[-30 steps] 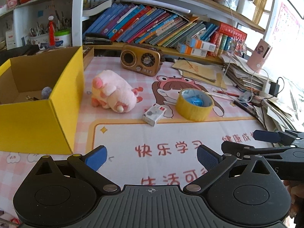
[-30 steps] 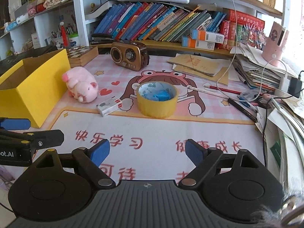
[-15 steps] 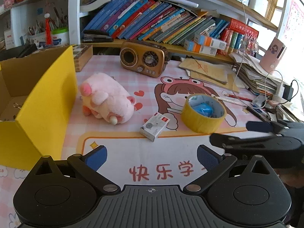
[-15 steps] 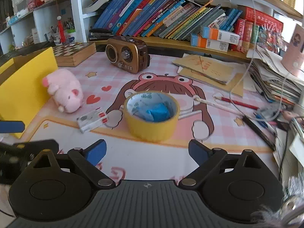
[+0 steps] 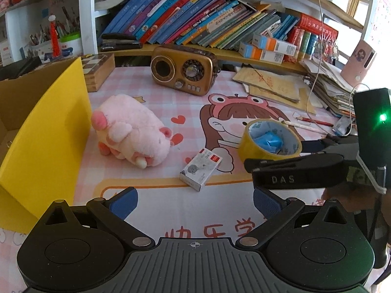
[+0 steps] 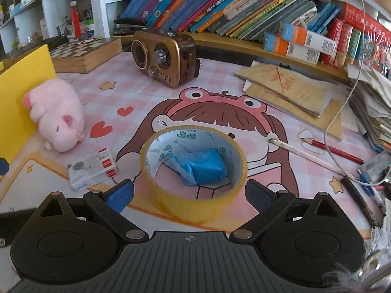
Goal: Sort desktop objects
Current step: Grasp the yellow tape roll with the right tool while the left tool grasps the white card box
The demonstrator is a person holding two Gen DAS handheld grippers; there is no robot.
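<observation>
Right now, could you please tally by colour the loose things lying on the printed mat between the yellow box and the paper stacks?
Pink: 1, the plush pig
Yellow: 1, the tape roll
Blue: 1, the wad inside that roll
White: 1, the small carton
Brown: 1, the radio
Total: 5

right hand-held gripper advanced | now straddling tape roll | fingers spread

Both wrist views face the bookshelf, sharing the tape roll, right nearer.
</observation>
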